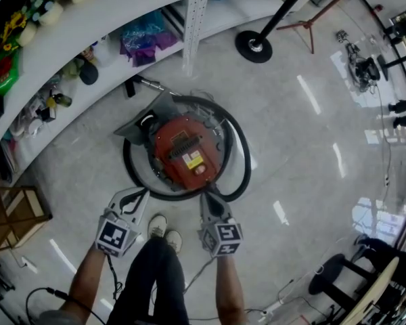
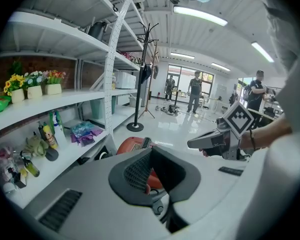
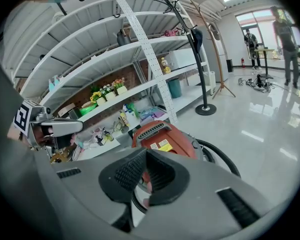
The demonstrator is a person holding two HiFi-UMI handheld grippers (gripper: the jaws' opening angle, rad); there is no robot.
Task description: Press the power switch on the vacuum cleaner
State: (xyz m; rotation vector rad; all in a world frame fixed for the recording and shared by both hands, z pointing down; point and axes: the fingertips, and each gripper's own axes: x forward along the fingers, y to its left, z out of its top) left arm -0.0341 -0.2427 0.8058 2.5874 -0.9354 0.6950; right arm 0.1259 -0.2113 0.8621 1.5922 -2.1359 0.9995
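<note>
A red vacuum cleaner (image 1: 185, 153) lies on the floor in front of my feet, with a black grille and a yellow label (image 1: 193, 160) on top and a black hose (image 1: 242, 161) coiled around it. Both grippers hover just short of its near edge without touching it. My left gripper (image 1: 141, 193) is at its near left, with its jaws together and nothing held. My right gripper (image 1: 206, 196) is at its near right, also shut and empty. The vacuum cleaner (image 2: 135, 145) shows past the left gripper (image 2: 151, 151), and the vacuum cleaner (image 3: 162, 136) past the right gripper (image 3: 146, 153).
White shelves (image 1: 115, 19) curve behind the vacuum, holding toys, bottles and a purple bag (image 1: 143, 42). A coat-stand base (image 1: 253, 46) stands at the back right. A wooden crate (image 1: 13, 215) is at the left, a black stool (image 1: 328, 273) at the lower right. My shoes (image 1: 164, 230) are between the grippers.
</note>
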